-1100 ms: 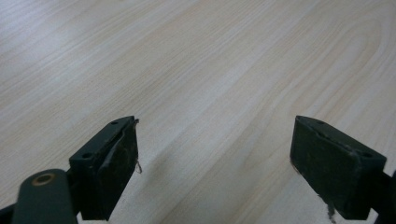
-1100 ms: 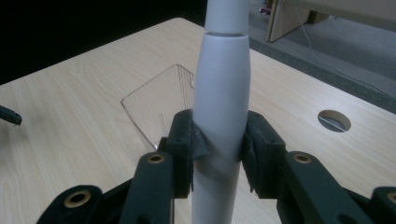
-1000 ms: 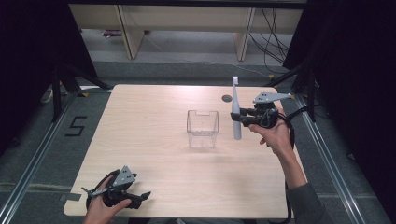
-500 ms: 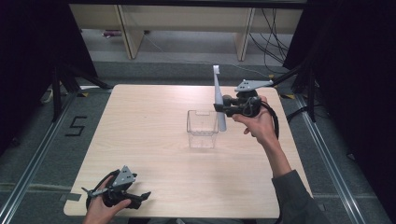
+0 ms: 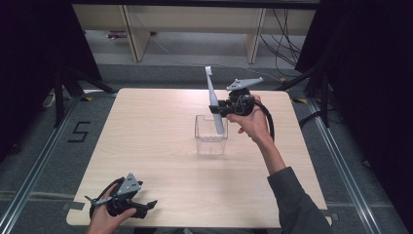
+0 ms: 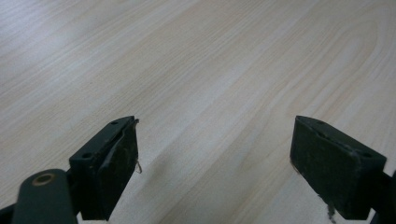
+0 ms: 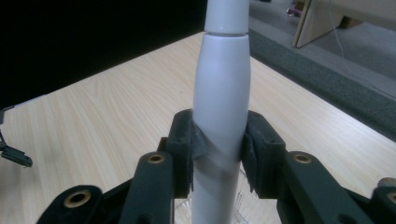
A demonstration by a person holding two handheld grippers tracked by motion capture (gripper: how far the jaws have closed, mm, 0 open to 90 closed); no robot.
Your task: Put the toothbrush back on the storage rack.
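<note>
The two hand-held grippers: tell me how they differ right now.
The right hand-held gripper is shut on a white toothbrush; the left hand-held gripper is open, nothing between its jaws. The right is held up above the clear container; the left sits low at the table's near edge. Both have black jaws and a grey plate.

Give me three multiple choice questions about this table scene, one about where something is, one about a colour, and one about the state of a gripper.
1. Where is the clear box?
A. Near the table's middle
B. On the floor
C. In the left gripper

2. What colour is the toothbrush?
A. Red
B. White
C. Green

3. How is the left gripper?
A. Shut on the toothbrush
B. Shut on the box
C. Open, holding nothing

Answers: 1 A, it stands on the table centrally. 2 B, its handle looks white between the right gripper fingers. 3 C, its fingers stand apart over bare wood.
</note>
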